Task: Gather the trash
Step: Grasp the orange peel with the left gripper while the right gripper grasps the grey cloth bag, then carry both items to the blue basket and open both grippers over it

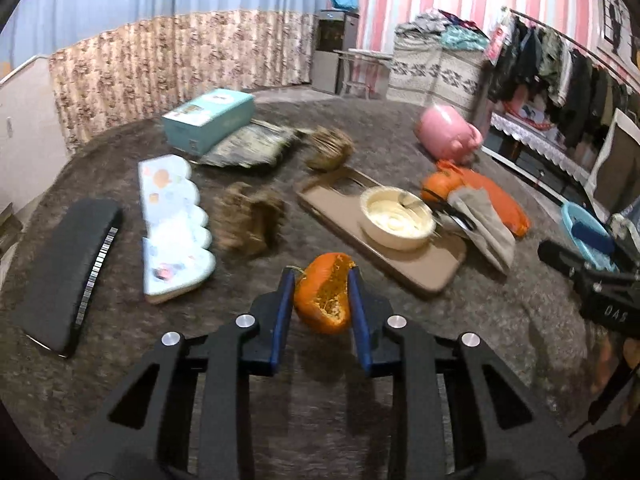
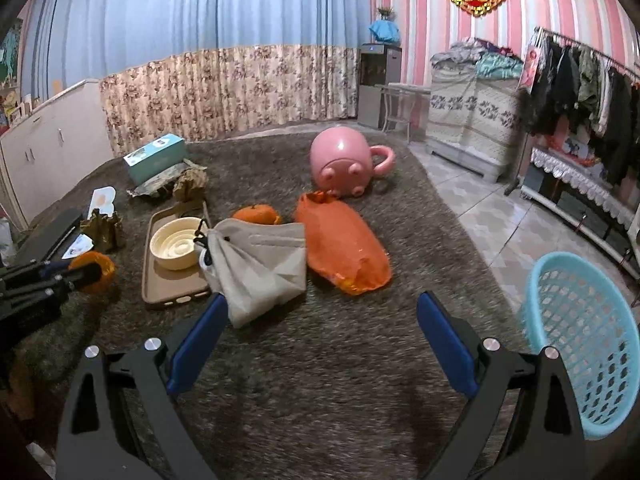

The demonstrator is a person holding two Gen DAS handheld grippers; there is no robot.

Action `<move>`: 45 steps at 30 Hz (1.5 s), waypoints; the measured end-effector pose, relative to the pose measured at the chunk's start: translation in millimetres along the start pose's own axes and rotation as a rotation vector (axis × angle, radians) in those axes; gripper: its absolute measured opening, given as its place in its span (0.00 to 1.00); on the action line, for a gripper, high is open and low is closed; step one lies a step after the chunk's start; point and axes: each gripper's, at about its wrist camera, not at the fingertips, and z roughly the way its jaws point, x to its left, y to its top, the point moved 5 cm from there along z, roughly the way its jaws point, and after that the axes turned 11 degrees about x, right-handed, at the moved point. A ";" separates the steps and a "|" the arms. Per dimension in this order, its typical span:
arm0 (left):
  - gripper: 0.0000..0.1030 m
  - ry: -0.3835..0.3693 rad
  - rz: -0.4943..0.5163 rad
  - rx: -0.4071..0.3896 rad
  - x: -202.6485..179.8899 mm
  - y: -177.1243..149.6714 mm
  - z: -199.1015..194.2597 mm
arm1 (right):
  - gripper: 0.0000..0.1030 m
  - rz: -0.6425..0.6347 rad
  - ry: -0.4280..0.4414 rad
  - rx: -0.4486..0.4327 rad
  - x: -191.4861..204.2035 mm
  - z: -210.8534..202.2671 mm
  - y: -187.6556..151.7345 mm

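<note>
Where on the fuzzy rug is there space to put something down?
The biggest bare patch of rug lies in front of the right gripper, bordered by the grey bag, the orange bag and the blue basket. It is crowded around the tray with the bowl, and towards the teal box.
</note>
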 end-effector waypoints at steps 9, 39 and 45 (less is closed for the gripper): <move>0.25 0.051 -0.077 -0.044 43.1 13.8 -11.1 | 0.70 -0.012 0.080 0.070 27.9 27.5 5.6; 0.25 0.018 0.023 -0.206 -49.7 64.6 -53.2 | 0.17 0.065 -0.068 -0.091 -83.0 -79.9 0.1; 0.25 -0.058 0.063 -0.214 -98.5 80.5 -49.1 | 0.17 0.185 -0.123 -0.106 -140.3 -95.8 -8.7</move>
